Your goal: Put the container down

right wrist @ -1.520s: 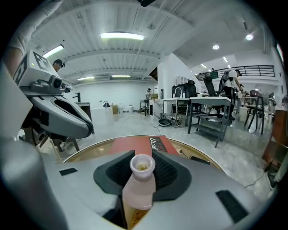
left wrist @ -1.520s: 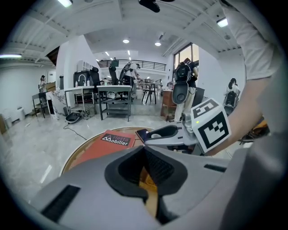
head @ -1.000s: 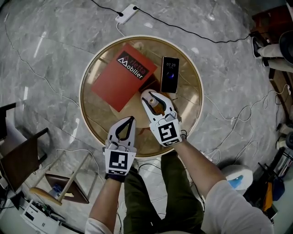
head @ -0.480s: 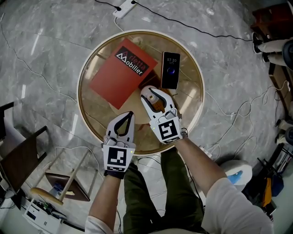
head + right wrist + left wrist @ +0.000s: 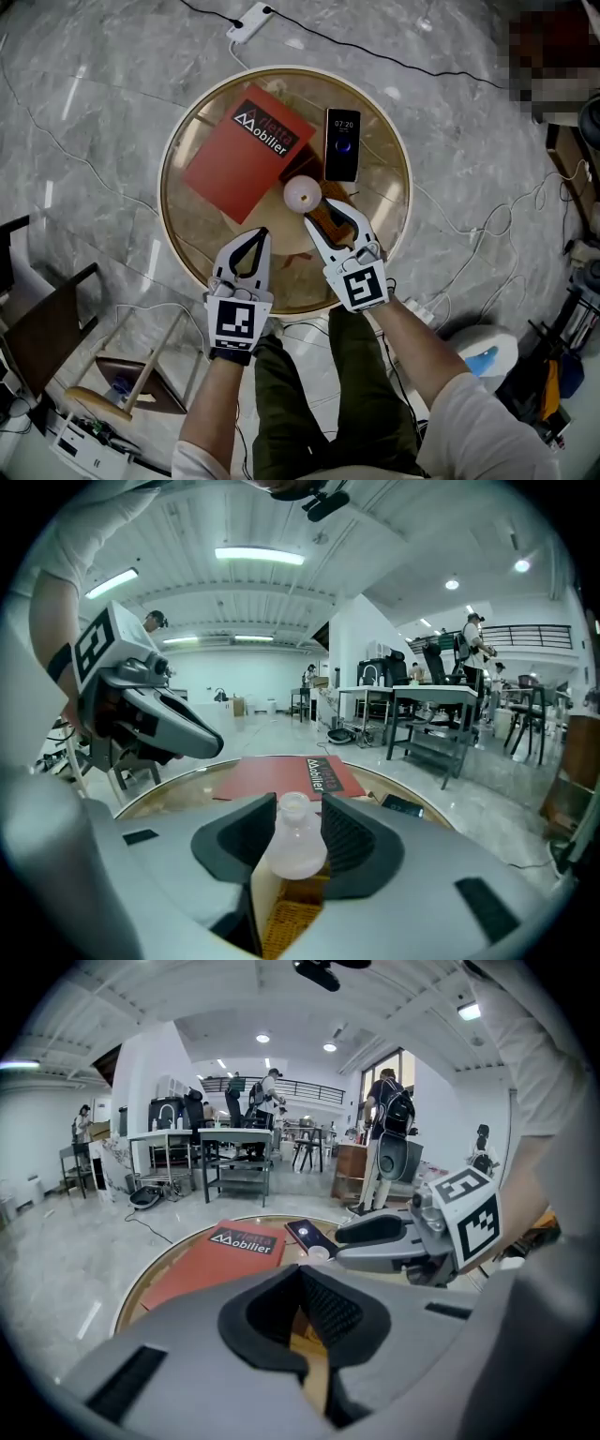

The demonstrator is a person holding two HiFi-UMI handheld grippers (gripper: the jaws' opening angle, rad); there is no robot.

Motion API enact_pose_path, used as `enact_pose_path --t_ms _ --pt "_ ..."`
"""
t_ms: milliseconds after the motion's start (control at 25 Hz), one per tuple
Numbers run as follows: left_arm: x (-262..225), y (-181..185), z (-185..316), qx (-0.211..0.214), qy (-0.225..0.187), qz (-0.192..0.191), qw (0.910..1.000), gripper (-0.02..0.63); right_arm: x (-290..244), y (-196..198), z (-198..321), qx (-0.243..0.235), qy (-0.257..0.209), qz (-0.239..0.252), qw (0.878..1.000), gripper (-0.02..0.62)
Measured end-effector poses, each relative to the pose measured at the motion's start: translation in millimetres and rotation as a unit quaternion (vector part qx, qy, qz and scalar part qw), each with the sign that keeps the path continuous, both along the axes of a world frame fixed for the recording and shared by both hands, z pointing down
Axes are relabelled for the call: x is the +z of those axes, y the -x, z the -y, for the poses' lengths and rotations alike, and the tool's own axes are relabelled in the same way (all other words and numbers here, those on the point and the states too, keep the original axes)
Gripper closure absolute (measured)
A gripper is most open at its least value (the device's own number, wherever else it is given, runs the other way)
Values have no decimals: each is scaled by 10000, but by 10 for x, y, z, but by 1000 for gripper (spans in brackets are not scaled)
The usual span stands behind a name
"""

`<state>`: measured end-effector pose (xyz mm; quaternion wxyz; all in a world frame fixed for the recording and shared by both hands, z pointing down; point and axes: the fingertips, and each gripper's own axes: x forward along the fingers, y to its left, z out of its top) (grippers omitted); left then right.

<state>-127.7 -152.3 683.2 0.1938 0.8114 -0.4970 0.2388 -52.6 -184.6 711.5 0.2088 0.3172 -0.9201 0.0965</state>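
The container point(image 5: 302, 193) is a small pale, flask-shaped bottle standing upright on the round glass table point(image 5: 165, 192), beside the red book's near corner. My right gripper point(image 5: 328, 214) sits just behind it, and its jaws are opening. In the right gripper view the container point(image 5: 292, 841) is between the fingertips of that gripper point(image 5: 292, 817), with the pads not pressing on it. My left gripper point(image 5: 253, 248) rests over the table's near edge with its tips together and nothing in them. Its jaws point(image 5: 302, 1288) fill the lower part of the left gripper view.
A red book point(image 5: 246, 155) and a black phone point(image 5: 342, 143) lie on the far half of the table. A brown woven piece point(image 5: 281, 921) shows beneath the right jaws. Cables and a power strip point(image 5: 246, 21) lie on the marble floor. A wooden stool point(image 5: 131, 375) stands at lower left.
The right gripper has drawn back toward me and its jaws have widened. The container stays standing on the table just ahead of them. The left gripper has barely moved.
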Motion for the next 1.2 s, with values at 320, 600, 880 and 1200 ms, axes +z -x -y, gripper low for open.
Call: enact_pose_path --t_ms 320,600,880,1200 --pt "-236 -7 -20 145 -147 122 9997 598 -302 -644 -53 561 -1 -396 9976 486" --pt "-492 -50 -119 283 -278 180 9991 598 -581 -874 -222 819 -143 -521 9952 561" --pt "-868 -43 -241 336 -476 215 9981 598 -999 -983 -426 1063 -131 -501 9930 572" --pt "-1283 -17 -370 420 -637 215 9969 598 -1480 -1088 -633 1254 -226 -433 9909 574"
